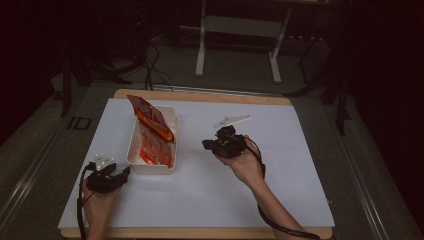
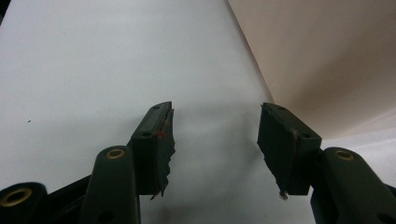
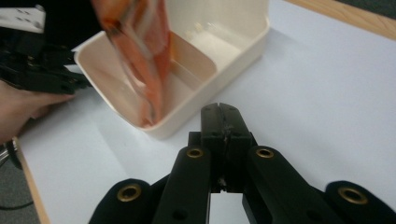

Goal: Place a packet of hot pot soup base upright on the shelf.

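A cream plastic box (image 1: 136, 135) with an inner divider stands on the white table sheet, left of centre. Orange-red snack packets (image 1: 152, 125) lie in it, one leaning up over the far rim. My left gripper (image 1: 125, 172) rests by the box's near left corner, jaws open and empty, the box wall (image 2: 327, 56) just to its right. My right gripper (image 1: 206, 144) hovers right of the box, pointing at it, jaws shut with nothing between them. In the right gripper view the box (image 3: 243, 42) and a packet (image 3: 140, 51) lie ahead of the shut fingertips (image 3: 223, 114).
The white sheet (image 1: 280, 170) covers a wooden table (image 1: 200, 95). A white three-cornered plate (image 1: 232, 120) rides above the right gripper. A white frame stand (image 1: 237, 30) and cables sit on the dark floor beyond. Open sheet lies right of and in front of the box.
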Available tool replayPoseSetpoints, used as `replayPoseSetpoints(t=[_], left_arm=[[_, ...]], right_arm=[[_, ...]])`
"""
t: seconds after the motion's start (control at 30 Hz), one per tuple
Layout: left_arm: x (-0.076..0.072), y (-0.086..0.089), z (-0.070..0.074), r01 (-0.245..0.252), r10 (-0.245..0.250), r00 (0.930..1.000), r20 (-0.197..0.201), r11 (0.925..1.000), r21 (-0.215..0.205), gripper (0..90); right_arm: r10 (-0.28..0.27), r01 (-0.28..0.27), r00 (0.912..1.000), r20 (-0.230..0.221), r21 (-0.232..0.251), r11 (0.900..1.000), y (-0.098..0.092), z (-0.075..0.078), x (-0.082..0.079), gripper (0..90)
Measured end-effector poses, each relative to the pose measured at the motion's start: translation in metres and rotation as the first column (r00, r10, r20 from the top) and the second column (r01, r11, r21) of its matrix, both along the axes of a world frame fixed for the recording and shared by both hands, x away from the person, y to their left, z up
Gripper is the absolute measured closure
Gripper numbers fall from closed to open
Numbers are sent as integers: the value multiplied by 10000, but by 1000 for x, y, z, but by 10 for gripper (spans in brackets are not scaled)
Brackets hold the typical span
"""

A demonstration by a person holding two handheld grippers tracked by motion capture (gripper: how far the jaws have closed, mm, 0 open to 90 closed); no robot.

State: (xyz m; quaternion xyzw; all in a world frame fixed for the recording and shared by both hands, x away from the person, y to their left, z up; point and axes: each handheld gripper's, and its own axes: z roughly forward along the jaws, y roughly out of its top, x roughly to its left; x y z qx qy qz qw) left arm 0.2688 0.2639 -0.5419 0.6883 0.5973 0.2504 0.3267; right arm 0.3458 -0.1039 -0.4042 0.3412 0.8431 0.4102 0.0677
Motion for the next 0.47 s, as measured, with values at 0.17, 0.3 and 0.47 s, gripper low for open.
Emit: replayPoseSetpoints(t=[0.17, 0.3, 0.47], left_arm=[[0, 0, 0, -17, 17, 10000, -33, 10000, -5, 457], [0, 1, 0, -30, 30, 10000, -56, 10000, -3, 457], [1, 1, 0, -85, 85, 9999, -86, 10000, -34, 456]], right_arm=[[-396, 396, 9992, -97, -72, 9992, -16, -14, 3, 899], [-837, 836, 9965, -48, -271, 9961, -30, -30, 5, 897], [-1445, 1443, 9895, 5, -602, 9877, -50, -51, 9, 842]])
